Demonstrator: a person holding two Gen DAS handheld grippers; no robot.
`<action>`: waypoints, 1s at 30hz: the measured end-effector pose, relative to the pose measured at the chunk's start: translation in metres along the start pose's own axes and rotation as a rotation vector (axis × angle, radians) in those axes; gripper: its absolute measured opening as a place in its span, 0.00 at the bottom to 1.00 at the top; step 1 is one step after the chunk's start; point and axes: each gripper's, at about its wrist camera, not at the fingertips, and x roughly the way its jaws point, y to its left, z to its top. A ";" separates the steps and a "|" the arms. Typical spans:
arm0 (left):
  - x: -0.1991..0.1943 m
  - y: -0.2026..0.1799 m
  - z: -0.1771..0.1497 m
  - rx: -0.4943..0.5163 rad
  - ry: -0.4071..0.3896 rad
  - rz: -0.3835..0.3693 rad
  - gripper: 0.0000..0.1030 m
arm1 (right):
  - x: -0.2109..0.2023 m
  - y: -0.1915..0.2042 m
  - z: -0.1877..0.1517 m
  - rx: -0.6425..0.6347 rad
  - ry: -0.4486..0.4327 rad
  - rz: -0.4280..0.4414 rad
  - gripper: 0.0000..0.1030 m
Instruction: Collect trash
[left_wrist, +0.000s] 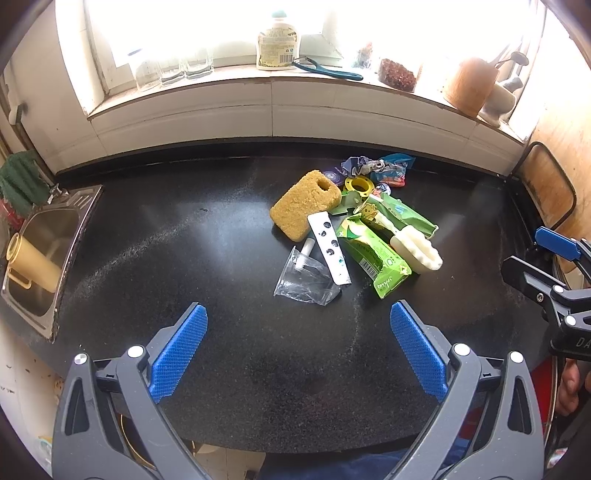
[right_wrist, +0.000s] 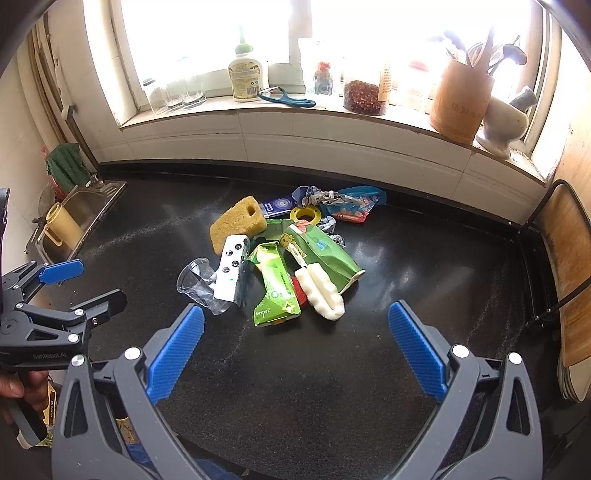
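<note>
A heap of trash lies on the black counter (left_wrist: 184, 258): a crushed clear plastic cup (left_wrist: 304, 278) (right_wrist: 197, 282), a white blister strip (left_wrist: 328, 249) (right_wrist: 231, 271), green drink cartons (left_wrist: 375, 254) (right_wrist: 277, 291), a white foam brush (left_wrist: 415, 249) (right_wrist: 321, 291), a yellow sponge (left_wrist: 304, 208) (right_wrist: 238, 223), a yellow ring (left_wrist: 358, 184) and crumpled wrappers (left_wrist: 388, 168) (right_wrist: 347, 201). My left gripper (left_wrist: 298, 325) is open and empty, just short of the cup. My right gripper (right_wrist: 295, 328) is open and empty, just short of the cartons. Each gripper shows at the edge of the other's view.
A steel sink (left_wrist: 40, 254) with a yellow jug (left_wrist: 31, 264) is at the left. The windowsill (right_wrist: 295, 110) holds a soap bottle (right_wrist: 246, 75), glasses, a jar of red beans (right_wrist: 364, 98), and a wooden utensil holder (right_wrist: 461, 105). A wooden board in a rack (right_wrist: 565, 240) stands at right.
</note>
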 end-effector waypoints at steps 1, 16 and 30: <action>0.000 0.000 0.000 0.000 0.000 0.000 0.94 | 0.000 0.000 0.000 -0.001 0.000 -0.001 0.94; 0.003 0.001 0.000 0.000 0.009 -0.004 0.94 | 0.001 -0.001 0.000 0.002 0.001 0.006 0.94; 0.005 0.004 0.002 0.000 0.011 -0.006 0.94 | 0.002 0.000 0.003 0.003 0.003 0.010 0.94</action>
